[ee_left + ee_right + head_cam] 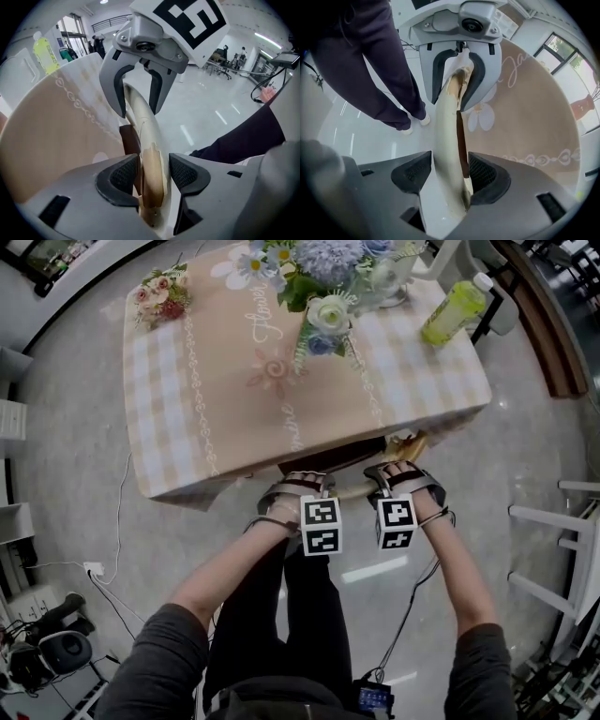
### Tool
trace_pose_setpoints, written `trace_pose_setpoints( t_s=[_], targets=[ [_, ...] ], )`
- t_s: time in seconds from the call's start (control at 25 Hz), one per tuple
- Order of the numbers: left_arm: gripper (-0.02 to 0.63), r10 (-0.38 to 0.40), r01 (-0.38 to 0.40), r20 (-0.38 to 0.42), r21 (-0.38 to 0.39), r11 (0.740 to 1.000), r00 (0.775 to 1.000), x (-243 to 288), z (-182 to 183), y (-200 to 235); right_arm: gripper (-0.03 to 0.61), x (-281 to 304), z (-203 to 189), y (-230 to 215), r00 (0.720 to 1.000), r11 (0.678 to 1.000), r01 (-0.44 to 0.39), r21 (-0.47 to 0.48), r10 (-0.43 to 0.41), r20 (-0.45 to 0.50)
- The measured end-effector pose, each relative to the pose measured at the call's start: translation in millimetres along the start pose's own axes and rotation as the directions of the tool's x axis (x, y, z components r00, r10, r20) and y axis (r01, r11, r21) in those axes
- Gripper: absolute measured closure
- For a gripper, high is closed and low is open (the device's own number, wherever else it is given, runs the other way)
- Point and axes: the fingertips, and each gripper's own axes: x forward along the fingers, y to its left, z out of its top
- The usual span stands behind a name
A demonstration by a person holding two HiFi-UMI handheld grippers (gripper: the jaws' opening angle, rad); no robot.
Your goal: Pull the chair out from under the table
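The chair is tucked under the table [187, 427], which wears a beige checked cloth. Only its dark seat [333, 457] and curved cream top rail [352, 491] show at the near edge. Both grippers point down over that rail. My left gripper [298, 486] [152, 171] straddles the chipped rail [140, 112]; a gap shows at one pad, so it is open. My right gripper [398, 474] [450, 171] straddles the rail [447, 122] a little further along, pads close beside it with slim gaps. Each gripper view shows the other gripper across the rail.
On the table stand a flower bouquet [319, 268], a smaller posy [161, 294] and a green bottle [453, 310]. White furniture [562, 549] is at the right. A cable and socket strip [94, 570] lie on the floor at the left. My legs are just behind the chair.
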Motion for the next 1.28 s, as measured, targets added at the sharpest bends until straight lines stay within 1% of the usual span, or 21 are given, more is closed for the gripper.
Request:
trace_pose_setpoints(
  t_s=[0.12, 0.28, 0.36, 0.52, 0.6, 0.96, 1.28],
  targets=[
    [0.424, -0.01, 0.01, -0.018, 0.014, 1.0, 1.0, 7.1, -2.8, -1.4, 0.357, 8.6, -4.4, -0.9, 1.0, 1.0, -0.012, -0.008, 0.012, -0.014],
    [0.465, -0.031, 0.03, -0.019, -0.019, 0.999, 0.999, 12.9, -4.6, -3.1, 0.359, 13.1, -4.7, -3.1, 1.0, 1.0, -0.024, -0.008, 0.024, -0.018],
    [0.468, -0.031, 0.03, -0.026, -0.023, 0.999, 0.999, 14.3, -5.4, -2.9, 0.371, 13.7, -4.7, -2.0, 0.999, 0.999, -0.038, -0.028, 0.038, -0.025],
    [0.474, -0.031, 0.03, -0.045, -0.023, 0.999, 0.999, 15.2, -5.8, -3.1, 0.424, 14.0, -5.4, 3.2, 0.998, 0.992, -0.048, -0.114, 0.043, -0.05],
    [0.474, -0.028, 0.027, -0.047, -0.025, 0.999, 0.999, 15.4, -5.5, -3.2, 0.431, 14.4, -6.2, 4.7, 0.997, 0.99, -0.057, -0.133, 0.048, -0.064],
    [0.477, -0.02, 0.018, -0.063, -0.027, 0.999, 0.998, 14.8, -5.8, -3.1, 0.439, 13.5, -6.1, 5.9, 0.994, 0.986, -0.069, -0.154, 0.056, -0.092],
    [0.477, -0.008, 0.007, -0.064, -0.015, 1.0, 0.998, 14.2, -4.5, -14.2, 0.44, 10.9, -1.8, 17.8, 0.995, 0.987, -0.069, -0.145, 0.058, -0.077]
  ],
)
